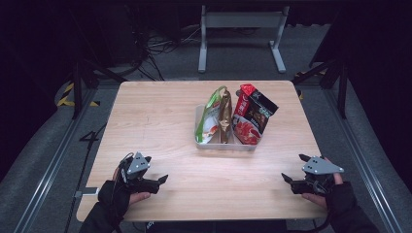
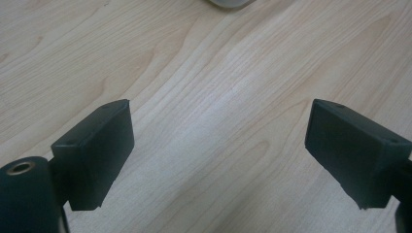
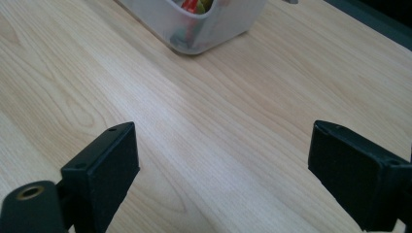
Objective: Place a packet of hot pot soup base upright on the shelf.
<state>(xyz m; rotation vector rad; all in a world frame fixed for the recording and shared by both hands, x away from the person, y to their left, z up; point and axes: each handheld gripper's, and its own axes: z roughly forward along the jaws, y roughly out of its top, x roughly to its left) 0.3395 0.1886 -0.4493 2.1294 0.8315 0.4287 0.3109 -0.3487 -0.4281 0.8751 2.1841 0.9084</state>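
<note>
A: What is in hand here?

B: Three snack packets standing upright in a clear plastic tub (image 1: 200, 127) at the middle of the worktop (image 1: 155, 116): a green packet (image 1: 210, 116) on the left, a slim gold packet (image 1: 224, 116) in the middle, and a red-and-black packet (image 1: 250, 119) on the right, leaning over the tub's right end.

A: How will they handle?

B: I judge them light, soft and crinkly, with slick film that gives under pressure. The contents may crush. The flat sealed top edge of each packet is the firmest place to pinch, and it stands clear above the tub wall.

A: And the tub?

B: It looks thin-walled and light, so it may slide or tip if a packet drags on it.

A: The tools?

B: The left tool (image 1: 163, 179) rests low near the front left of the worktop, jaws spread wide, nothing between them but bare wood. The right tool (image 1: 294, 168) sits near the front right, also spread wide and holding nothing. Both are well apart from the tub.
</note>
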